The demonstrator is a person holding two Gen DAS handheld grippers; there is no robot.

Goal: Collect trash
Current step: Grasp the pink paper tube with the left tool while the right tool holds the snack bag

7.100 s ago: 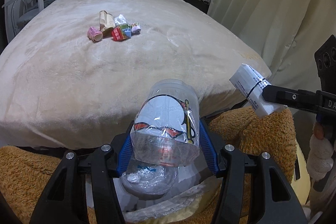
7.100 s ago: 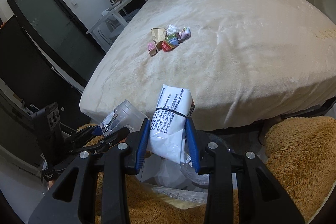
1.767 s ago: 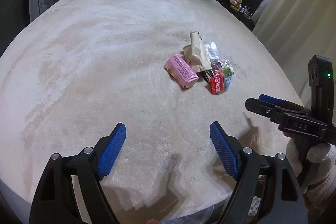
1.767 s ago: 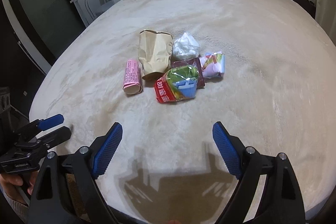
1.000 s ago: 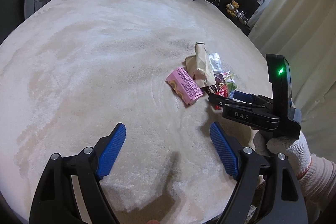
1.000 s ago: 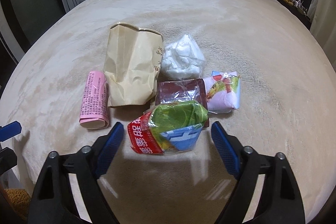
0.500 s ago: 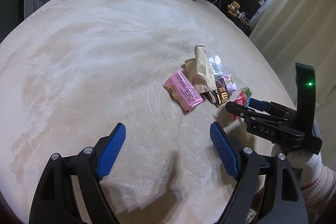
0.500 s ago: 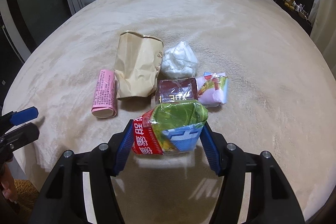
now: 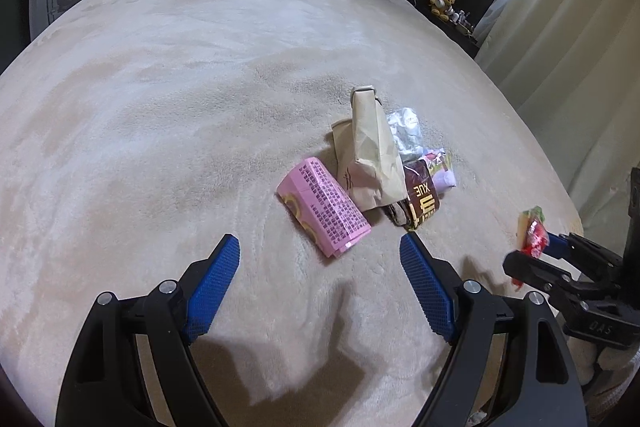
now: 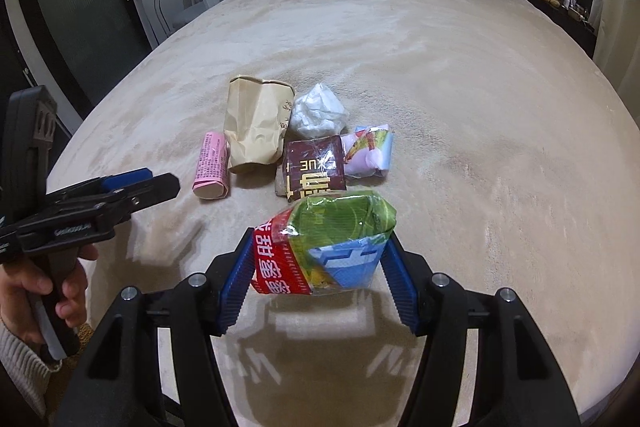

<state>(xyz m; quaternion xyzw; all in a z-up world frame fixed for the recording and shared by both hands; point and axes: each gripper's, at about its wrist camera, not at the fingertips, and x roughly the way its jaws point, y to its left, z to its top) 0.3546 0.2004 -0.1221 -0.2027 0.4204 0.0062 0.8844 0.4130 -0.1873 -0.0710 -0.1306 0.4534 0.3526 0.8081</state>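
The crumpled tan paper bag (image 10: 256,125) on the beige plush bedspread (image 10: 460,99) looks light and soft; grip a folded edge. The pink printed carton (image 9: 324,205), lying just beyond the wide-open, empty left gripper (image 9: 320,287), appears stiffer; clamp across its flat sides. The right gripper (image 10: 320,277) holds the red-green-blue plastic snack wrapper (image 10: 326,245) off the bed; thin, crushable, possibly slippery.
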